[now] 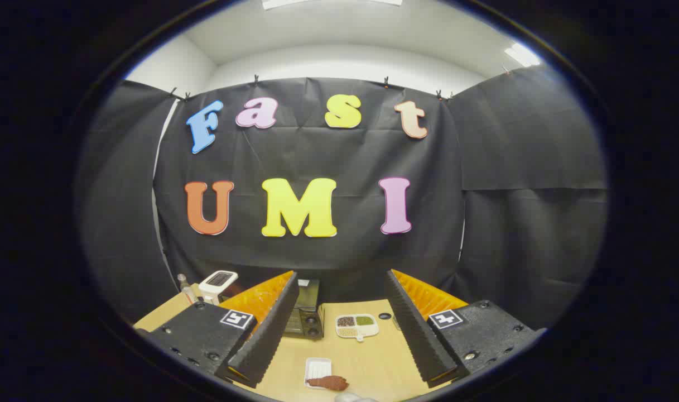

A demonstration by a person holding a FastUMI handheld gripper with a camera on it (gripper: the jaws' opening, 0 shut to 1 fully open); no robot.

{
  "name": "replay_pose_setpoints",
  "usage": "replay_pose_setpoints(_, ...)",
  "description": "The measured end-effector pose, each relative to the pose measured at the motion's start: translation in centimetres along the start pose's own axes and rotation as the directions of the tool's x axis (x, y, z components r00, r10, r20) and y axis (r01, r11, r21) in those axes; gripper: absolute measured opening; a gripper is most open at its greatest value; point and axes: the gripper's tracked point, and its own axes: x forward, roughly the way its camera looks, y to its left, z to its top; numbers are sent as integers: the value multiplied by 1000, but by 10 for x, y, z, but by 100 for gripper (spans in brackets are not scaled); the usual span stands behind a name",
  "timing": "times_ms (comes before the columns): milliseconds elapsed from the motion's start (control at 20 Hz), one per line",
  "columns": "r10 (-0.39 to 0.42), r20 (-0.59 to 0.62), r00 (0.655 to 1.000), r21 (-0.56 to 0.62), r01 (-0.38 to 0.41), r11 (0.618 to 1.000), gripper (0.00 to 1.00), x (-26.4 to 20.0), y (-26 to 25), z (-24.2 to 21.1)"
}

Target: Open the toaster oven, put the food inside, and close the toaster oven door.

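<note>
Behind the wooden table (367, 363), black cloth hung, while the gripper (342, 324) stood released, the toaster oven (306, 312) ahead beside its left finger, its door shut.

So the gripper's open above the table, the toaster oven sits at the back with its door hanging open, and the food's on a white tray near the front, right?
Not quite: the toaster oven has its door closed, not hanging open, as the gripper view shows. The rest holds: the gripper is open above the table, the oven sits at the back, and the food lies on a white tray near the front.
</note>
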Motion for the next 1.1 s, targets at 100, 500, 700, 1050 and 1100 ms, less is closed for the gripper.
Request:
replay_pose_setpoints(100,0,-8,1000,-8,0,1000,99,0,4,-6)
replay_pose_setpoints(500,14,-24,1000,-9,-14,1000,99,13,29,-20)
replay_pose_setpoints(700,0,-34,999,-12,0,1000,99,29,45,-35)
replay_pose_setpoints(1050,47,-96,994,0,-47,999,99,87,123,-91)
replay_pose_setpoints(1100,64,-116,991,6,-64,998,99,98,138,-104)
